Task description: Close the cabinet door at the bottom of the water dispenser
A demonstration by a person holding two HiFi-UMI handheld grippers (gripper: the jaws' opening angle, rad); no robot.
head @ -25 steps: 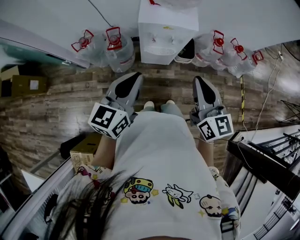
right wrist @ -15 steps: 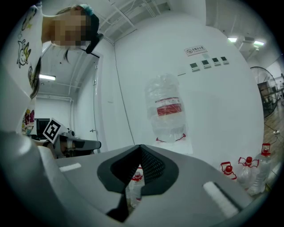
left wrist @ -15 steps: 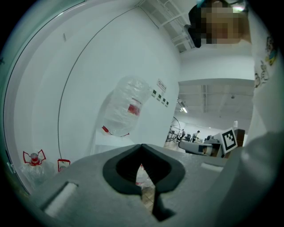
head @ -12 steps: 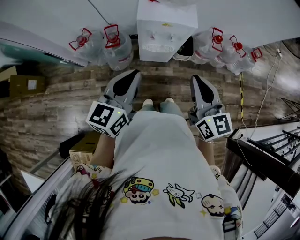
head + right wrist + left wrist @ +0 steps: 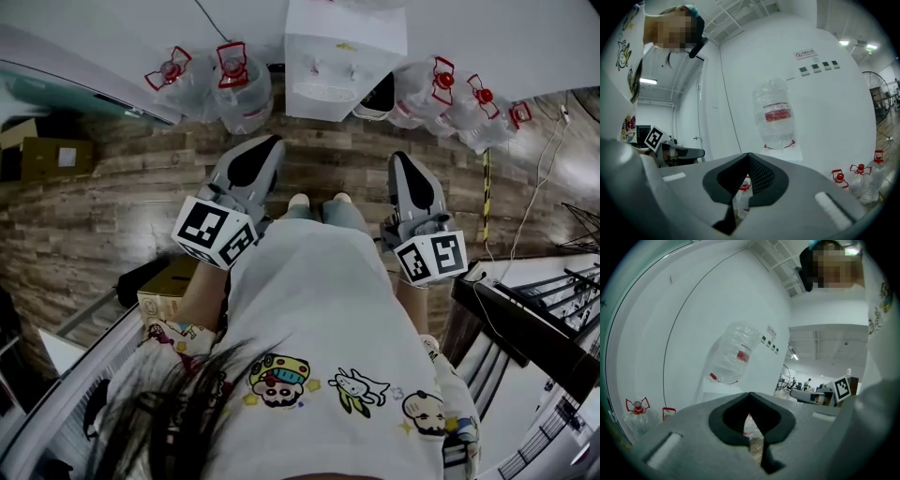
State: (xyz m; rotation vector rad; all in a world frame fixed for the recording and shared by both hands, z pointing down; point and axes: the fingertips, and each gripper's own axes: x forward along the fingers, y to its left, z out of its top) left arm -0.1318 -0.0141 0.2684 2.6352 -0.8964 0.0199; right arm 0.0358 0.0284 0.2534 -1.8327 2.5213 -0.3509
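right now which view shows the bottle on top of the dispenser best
The right gripper view: the upturned bottle stands whole, red label clear. The left gripper view shows it tilted and warped. The head view crops it off above the dispenser.

water dispenser (image 5: 345, 61) against wall (image 5: 103, 33) | bottles (image 5: 242, 94) just left of it | more bottles (image 5: 424, 92) just right of it

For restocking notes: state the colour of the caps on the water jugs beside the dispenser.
Red caps on clear water jugs; the head view shows them best.
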